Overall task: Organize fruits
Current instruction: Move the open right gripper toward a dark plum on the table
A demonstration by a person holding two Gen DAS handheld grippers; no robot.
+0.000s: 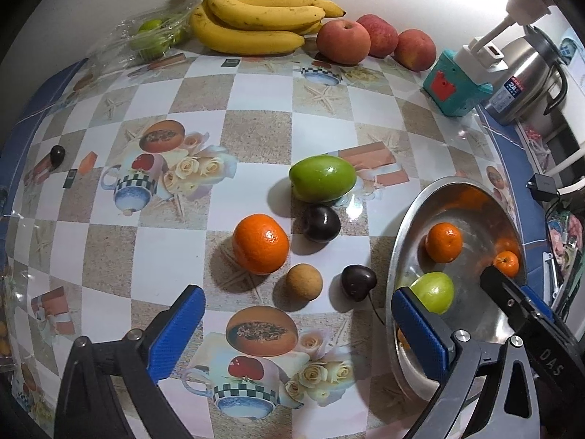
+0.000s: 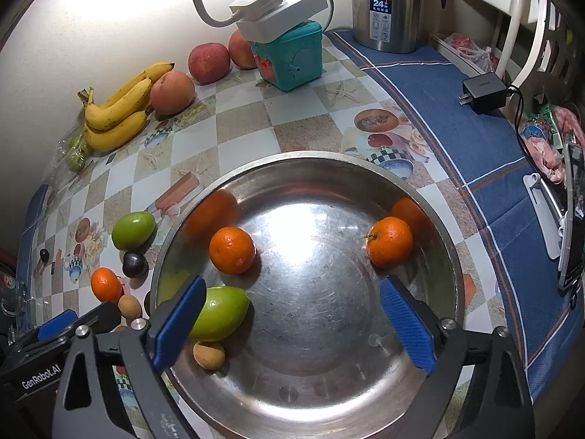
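My left gripper (image 1: 298,329) hangs open over the checked tablecloth, with nothing between its blue pads. Just ahead of it lie a tangerine (image 1: 260,243), a green fruit (image 1: 322,178), two dark plums (image 1: 321,224) and a small brown longan (image 1: 303,281). My right gripper (image 2: 292,323) stands open above the steel bowl (image 2: 453,256) and holds nothing. In the bowl rest two tangerines (image 2: 232,250), a green fruit (image 2: 223,312) by the left pad and a longan (image 2: 208,355).
Bananas (image 1: 256,18), three apples (image 1: 343,42) and a bag of green fruit (image 1: 153,36) line the back wall. A teal box (image 2: 289,58) carries a white power strip (image 2: 278,7). A steel thermos (image 2: 391,3) and a charger (image 2: 482,91) stand on the blue cloth at right.
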